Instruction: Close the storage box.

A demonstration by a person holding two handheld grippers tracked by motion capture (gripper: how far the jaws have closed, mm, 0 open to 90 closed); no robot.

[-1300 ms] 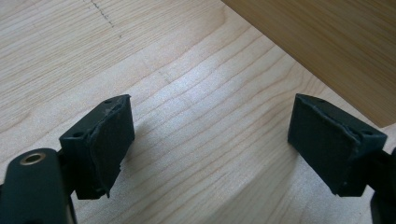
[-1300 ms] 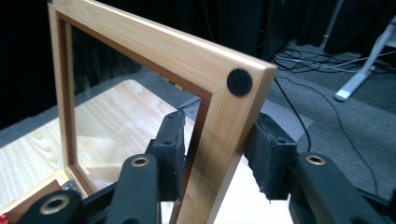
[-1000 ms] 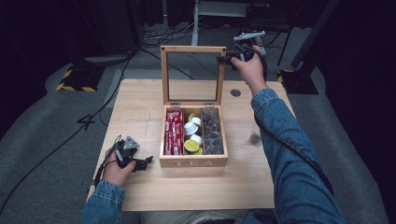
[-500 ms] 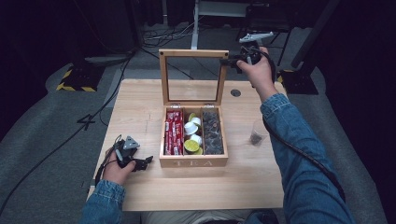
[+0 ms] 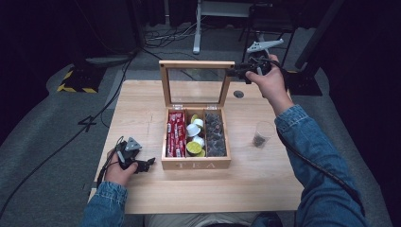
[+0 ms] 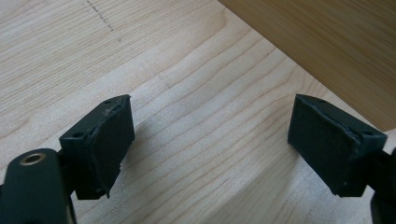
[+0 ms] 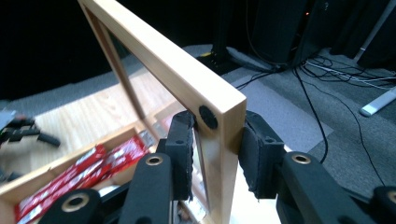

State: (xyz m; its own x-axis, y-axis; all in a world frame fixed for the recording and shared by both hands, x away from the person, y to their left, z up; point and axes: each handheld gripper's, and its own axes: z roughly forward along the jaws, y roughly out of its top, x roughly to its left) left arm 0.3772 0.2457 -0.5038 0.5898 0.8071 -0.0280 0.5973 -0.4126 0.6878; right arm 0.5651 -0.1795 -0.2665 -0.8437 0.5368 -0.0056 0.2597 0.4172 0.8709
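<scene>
A wooden tea box sits mid-table with its glass lid standing upright. My right gripper is shut on the lid's top right corner. In the right gripper view, both pads press the lid's frame on either side, with the right gripper straddling it. The box holds red packets, round pods and dark tea bags. My left gripper rests open on the table by the box's front left corner. In its own view, the left gripper has nothing between its jaws and the box wall is just ahead.
A clear glass with dark bits in its bottom stands right of the box. A round cable hole is in the table behind the box. Cables and stands lie on the floor beyond the far edge.
The lid's top rail has swung a little toward the near side, with the right gripper holding its corner. The left gripper has not moved.
</scene>
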